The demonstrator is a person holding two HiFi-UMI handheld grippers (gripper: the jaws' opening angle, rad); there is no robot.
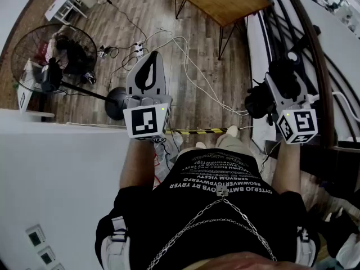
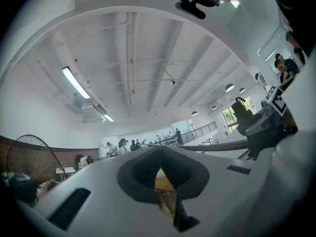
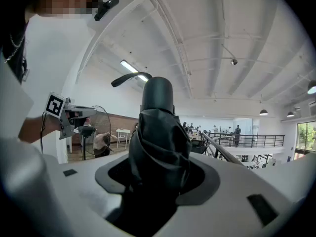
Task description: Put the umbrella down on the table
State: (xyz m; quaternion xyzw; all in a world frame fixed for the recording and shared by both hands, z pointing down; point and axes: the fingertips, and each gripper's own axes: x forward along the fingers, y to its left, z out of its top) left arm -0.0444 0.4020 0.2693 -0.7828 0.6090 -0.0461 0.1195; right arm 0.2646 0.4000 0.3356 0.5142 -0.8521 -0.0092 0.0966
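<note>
A folded black umbrella (image 3: pixel 159 142) stands upright between the jaws of my right gripper (image 3: pixel 158 169), which is shut on its fabric. Its rounded handle end (image 3: pixel 158 94) sticks up above the jaws. In the head view the right gripper (image 1: pixel 277 89) holds the umbrella (image 1: pixel 284 72) at the right, above the floor and short of the wooden table (image 1: pixel 225 4) at the top. My left gripper (image 1: pixel 151 58) is held out at centre left. Its jaws (image 2: pixel 159 149) meet at the tips with nothing between them.
A standing fan (image 1: pixel 50 61) is at the left, and cables with a power strip (image 1: pixel 138 49) lie on the wood floor. A dark railing (image 1: pixel 315 44) runs along the right. A white surface (image 1: pixel 56 173) fills the lower left.
</note>
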